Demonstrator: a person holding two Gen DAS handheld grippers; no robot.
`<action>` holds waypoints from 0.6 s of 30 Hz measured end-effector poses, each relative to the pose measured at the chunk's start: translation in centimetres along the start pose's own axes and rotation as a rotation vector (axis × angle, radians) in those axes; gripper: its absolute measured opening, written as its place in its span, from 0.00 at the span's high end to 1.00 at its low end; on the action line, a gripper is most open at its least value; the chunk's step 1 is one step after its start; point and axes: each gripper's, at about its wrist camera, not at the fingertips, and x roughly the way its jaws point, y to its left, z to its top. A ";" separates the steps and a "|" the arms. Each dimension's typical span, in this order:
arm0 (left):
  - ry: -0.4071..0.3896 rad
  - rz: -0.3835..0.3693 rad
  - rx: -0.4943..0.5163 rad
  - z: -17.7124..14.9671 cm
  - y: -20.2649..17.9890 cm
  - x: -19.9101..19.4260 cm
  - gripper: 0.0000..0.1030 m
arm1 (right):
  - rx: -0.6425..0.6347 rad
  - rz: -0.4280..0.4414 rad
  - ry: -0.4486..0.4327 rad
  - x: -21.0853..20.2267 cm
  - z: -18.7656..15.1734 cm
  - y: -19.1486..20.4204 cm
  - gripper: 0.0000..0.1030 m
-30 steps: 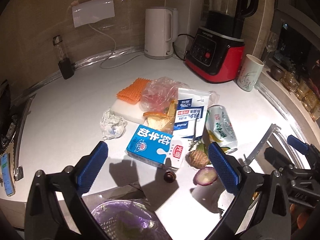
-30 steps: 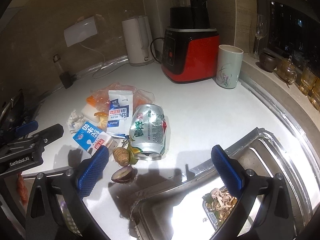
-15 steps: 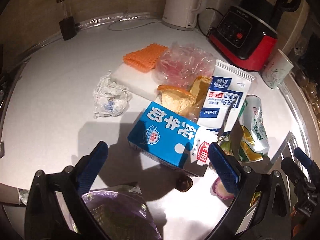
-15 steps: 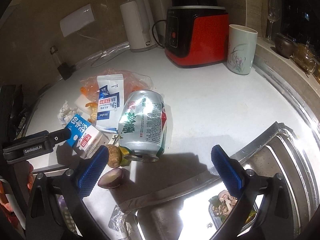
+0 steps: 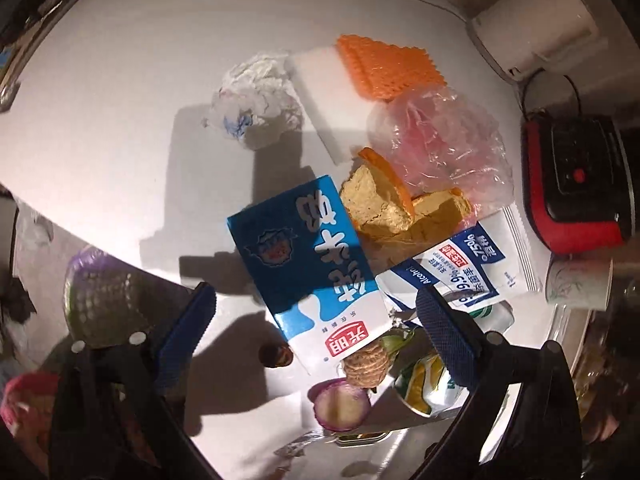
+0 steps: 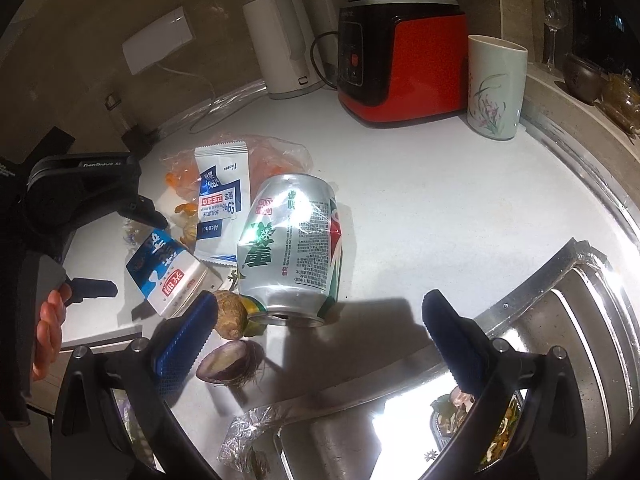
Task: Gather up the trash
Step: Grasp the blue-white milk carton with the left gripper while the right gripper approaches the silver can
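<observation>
White worktop (image 5: pixel 120 128) carries the trash: a milk carton (image 5: pixel 308 268) lies between the spread jaws of the left gripper (image 5: pixel 316 320). Just right of it lies a dented can (image 6: pixel 292 248), ahead of the right gripper (image 6: pixel 320 332), jaws released and empty.

Left tool (image 5: pixel 316 330) (jaws wide) above milk carton (image 5: pixel 308 268).

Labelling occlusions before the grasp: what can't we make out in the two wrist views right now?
- Blue and white milk carton: left wrist view, its underside is hidden; contents unknowable.
- Dented silver and green drink can: left wrist view, mostly hidden behind the left gripper.
- Foil food tray in the steel sink: right wrist view, cut off by a finger of the right gripper.
- White crumpled paper wad: print too blurred.
</observation>
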 end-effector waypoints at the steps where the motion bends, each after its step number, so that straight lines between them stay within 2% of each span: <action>1: 0.011 -0.001 -0.024 -0.1 0.0 0.4 0.07 | 0.005 0.004 -0.002 -0.1 0.0 -0.2 0.02; 6: 0.049 0.049 -0.021 -0.3 -1.2 2.7 0.11 | 0.031 0.019 -0.011 -0.3 -0.2 -1.3 0.02; 11: 0.056 0.084 -0.009 -0.3 -1.8 4.2 0.22 | 0.054 0.028 -0.010 -0.1 -0.2 -2.2 0.02; 12: 0.058 0.090 -0.007 -0.2 -1.8 4.4 0.29 | 0.056 0.030 -0.010 -0.1 -0.2 -2.3 0.02; 18: 0.069 0.046 0.008 -0.1 -0.7 3.9 0.30 | 0.057 0.035 -0.013 0.1 0.0 -2.2 0.02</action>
